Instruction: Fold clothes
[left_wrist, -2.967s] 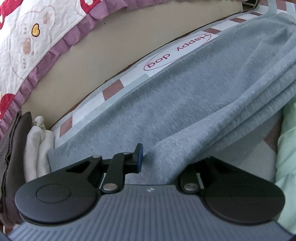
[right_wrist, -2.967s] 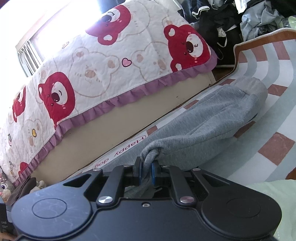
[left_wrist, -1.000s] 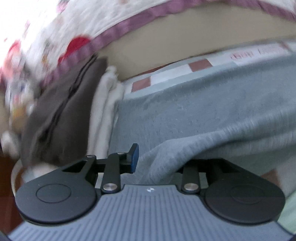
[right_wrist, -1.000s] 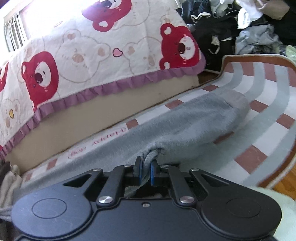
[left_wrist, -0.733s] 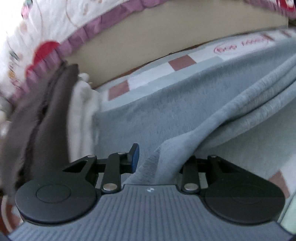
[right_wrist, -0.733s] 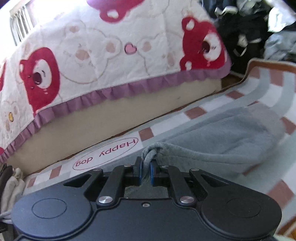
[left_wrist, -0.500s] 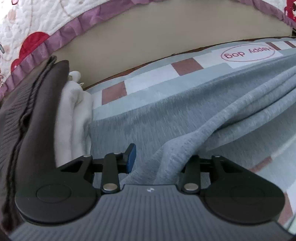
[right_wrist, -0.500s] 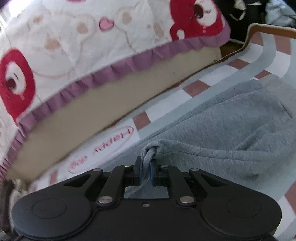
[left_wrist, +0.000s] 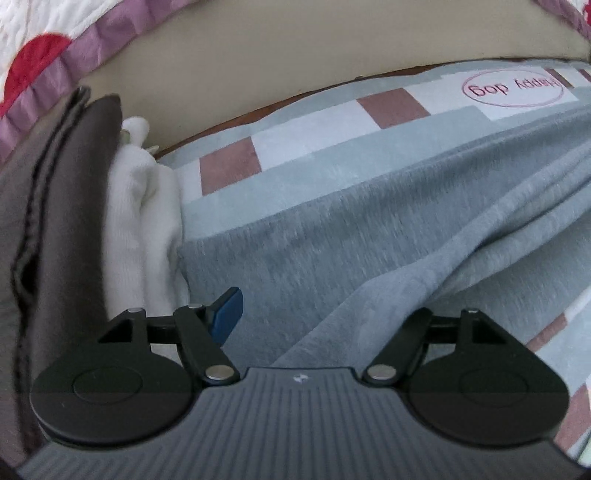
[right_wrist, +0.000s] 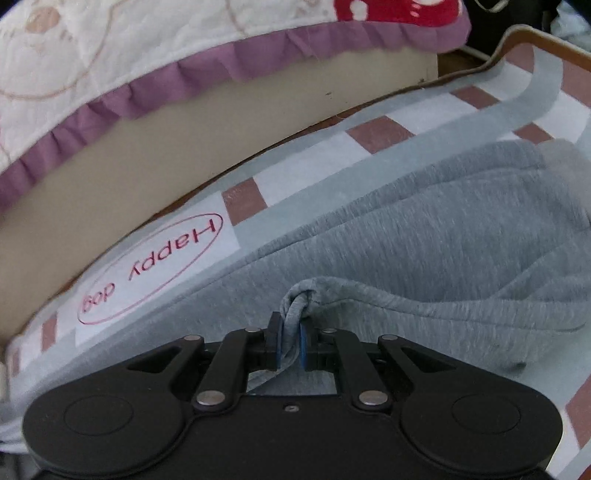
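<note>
A grey sweat garment lies stretched across the striped rug. My left gripper is open, jaws wide apart. Its left blue pad is bare, and a fold of the grey cloth drapes over the right finger and hides it. In the right wrist view the same grey garment bunches up towards its far end. My right gripper is shut on a twisted edge of that cloth, low over the rug.
A stack of folded clothes, dark brown and white, stands at the left end of the garment. The beige bed base and bear-print quilt with its purple frill run close behind. The rug carries a "Happy dog" label.
Both grippers have dropped closer to the rug and nearer the bed. The right gripper keeps its pinch on the grey cloth. The left gripper stays open with cloth draped over one finger.
</note>
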